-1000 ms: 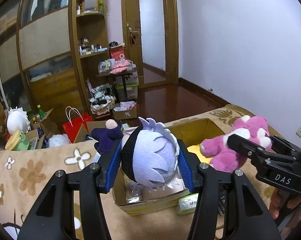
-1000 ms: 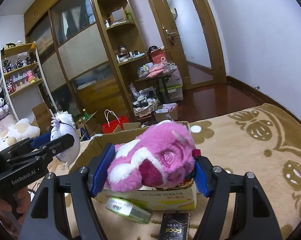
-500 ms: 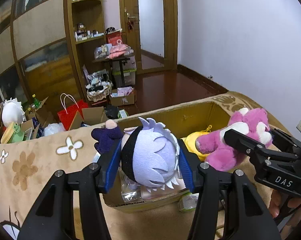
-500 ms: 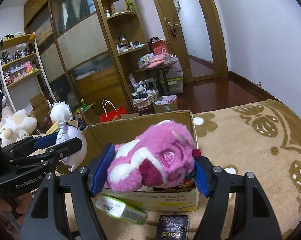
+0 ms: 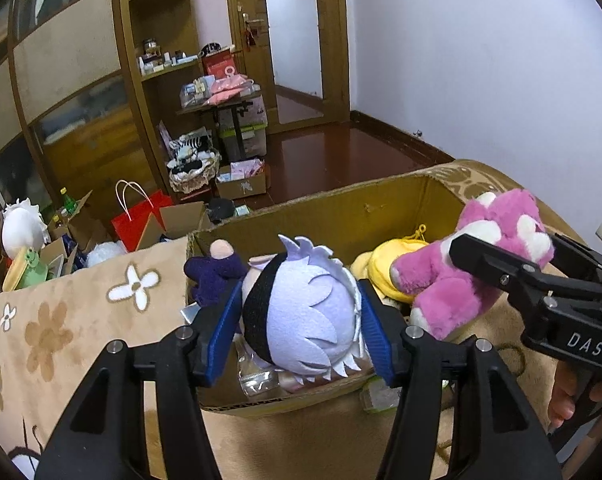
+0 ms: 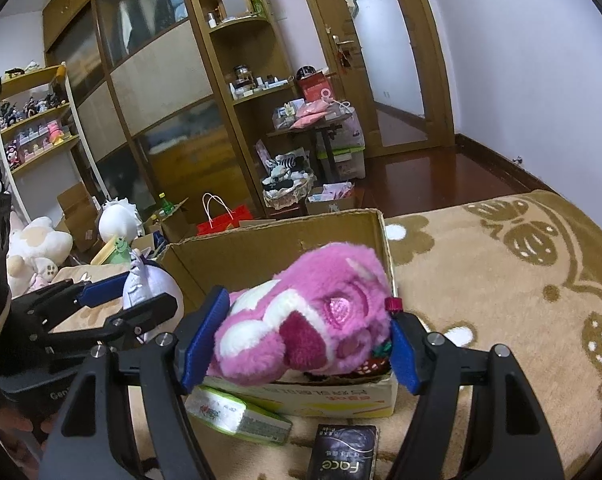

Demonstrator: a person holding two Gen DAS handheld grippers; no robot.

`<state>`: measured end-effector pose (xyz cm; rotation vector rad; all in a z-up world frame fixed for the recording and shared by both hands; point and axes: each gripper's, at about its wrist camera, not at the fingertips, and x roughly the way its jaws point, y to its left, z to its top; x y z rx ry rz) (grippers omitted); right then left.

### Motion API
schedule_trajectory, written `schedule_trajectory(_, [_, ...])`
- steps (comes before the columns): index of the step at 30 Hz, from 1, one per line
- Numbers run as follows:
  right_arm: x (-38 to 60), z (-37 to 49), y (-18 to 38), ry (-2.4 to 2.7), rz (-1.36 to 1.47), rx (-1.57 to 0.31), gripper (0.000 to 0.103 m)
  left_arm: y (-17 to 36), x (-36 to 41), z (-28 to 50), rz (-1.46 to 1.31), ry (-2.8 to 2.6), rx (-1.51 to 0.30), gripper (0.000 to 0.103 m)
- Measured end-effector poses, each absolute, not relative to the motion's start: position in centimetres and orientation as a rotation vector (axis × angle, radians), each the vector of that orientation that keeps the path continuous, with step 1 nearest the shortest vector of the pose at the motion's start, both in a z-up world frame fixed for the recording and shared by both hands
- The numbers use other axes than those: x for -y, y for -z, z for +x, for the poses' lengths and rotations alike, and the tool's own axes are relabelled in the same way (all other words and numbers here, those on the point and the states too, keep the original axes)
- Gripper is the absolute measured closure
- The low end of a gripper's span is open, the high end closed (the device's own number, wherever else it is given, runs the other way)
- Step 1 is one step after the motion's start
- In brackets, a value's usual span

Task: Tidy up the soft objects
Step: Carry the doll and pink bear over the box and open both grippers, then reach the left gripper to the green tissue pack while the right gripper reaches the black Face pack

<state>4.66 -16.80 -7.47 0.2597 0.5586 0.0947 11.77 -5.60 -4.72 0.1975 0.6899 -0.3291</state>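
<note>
My left gripper is shut on a doll with lavender spiky hair and a dark purple body, held over the near left part of an open cardboard box. My right gripper is shut on a pink plush bear, held over the box's right half. In the left wrist view the bear and the right gripper show at right. A yellow plush lies inside the box. The left gripper shows at left in the right wrist view.
The box stands on a tan flower-patterned blanket. A green-white packet and a black "Face" box lie in front of it. Beyond the blanket edge are a red bag, cartons, plush toys and shelves.
Both grippers have moved forward and lower over the box, with the toys still held. The box now looks nearer and its inside shows more.
</note>
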Motion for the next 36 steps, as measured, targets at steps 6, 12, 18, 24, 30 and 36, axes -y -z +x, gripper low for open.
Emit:
schedule_trajectory(6, [17.0, 4.6, 7.7, -0.1, 0.28, -0.566, 0.024, 4.7, 5.4, 12.0, 0.199, 0.313, -0.692, 0.042])
schedule_trajectory(12, [17.3, 4.9, 8.0, -0.103, 0.295, -0.579, 0.023, 4.6, 5.0, 12.1, 0.194, 0.287, -0.696, 0.028])
schedule_trajectory(18, [16.4, 4.6, 7.7, -0.114, 0.257, -0.574, 0.008, 4.6, 4.5, 12.1, 0.189, 0.272, -0.704, 0.021])
schedule_trajectory(24, [16.3, 3.9, 7.4, -0.113, 0.245, -0.574, 0.004, 4.6, 4.4, 11.1, 0.201, 0.264, -0.699, 0.013])
schedule_trajectory(30, [16.9, 2.7, 6.6, -0.089, 0.265, -0.56, 0.0, 4.4, 4.4, 9.8, 0.197, 0.269, -0.685, 0.007])
schedule_trajectory(36, [17.6, 1.2, 5.9, -0.066, 0.262, -0.555, 0.0, 3.8, 4.4, 8.6, 0.192, 0.293, -0.694, 0.007])
